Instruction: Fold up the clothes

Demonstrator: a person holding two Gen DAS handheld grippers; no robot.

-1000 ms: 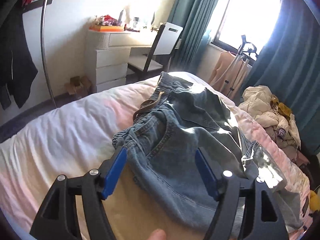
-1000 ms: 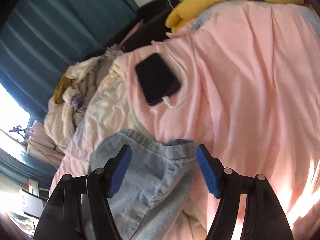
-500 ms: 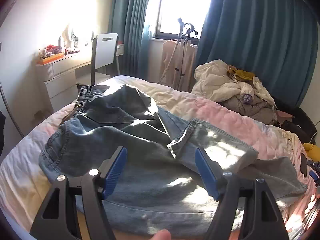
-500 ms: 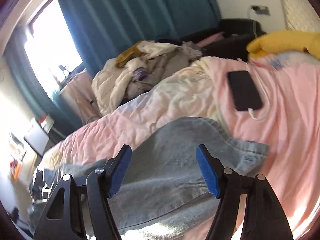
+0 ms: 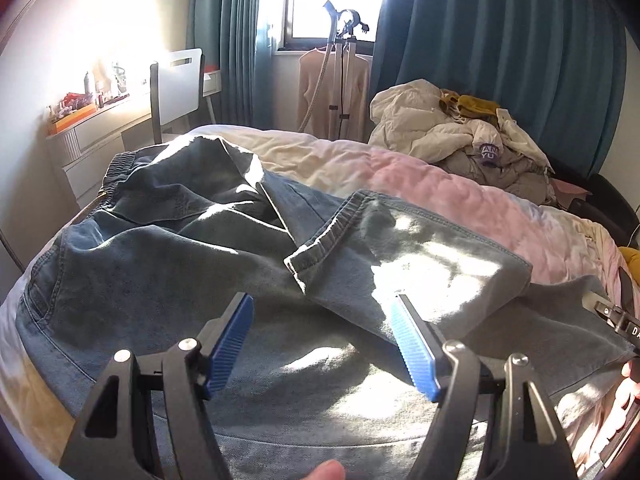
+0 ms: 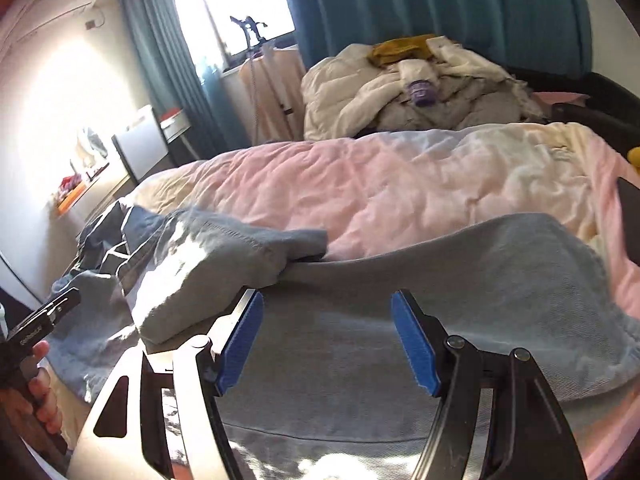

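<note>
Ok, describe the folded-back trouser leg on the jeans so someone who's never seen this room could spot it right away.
Start at the bed with its pink and cream duvet, below the window. A pair of blue jeans lies spread across it. The folded-back leg is the paler denim flap lying on top of the jeans in sunlight, with a stitched hem at its end; the waist end beside it is darker and shaded.

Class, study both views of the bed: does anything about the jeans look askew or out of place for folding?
Yes. The jeans lie rumpled, not flat: one leg is flipped back across the other at an angle, and the waistband end is bunched in folds near the bed's edge. Both tongs, left and right, are open and hold nothing.
</note>
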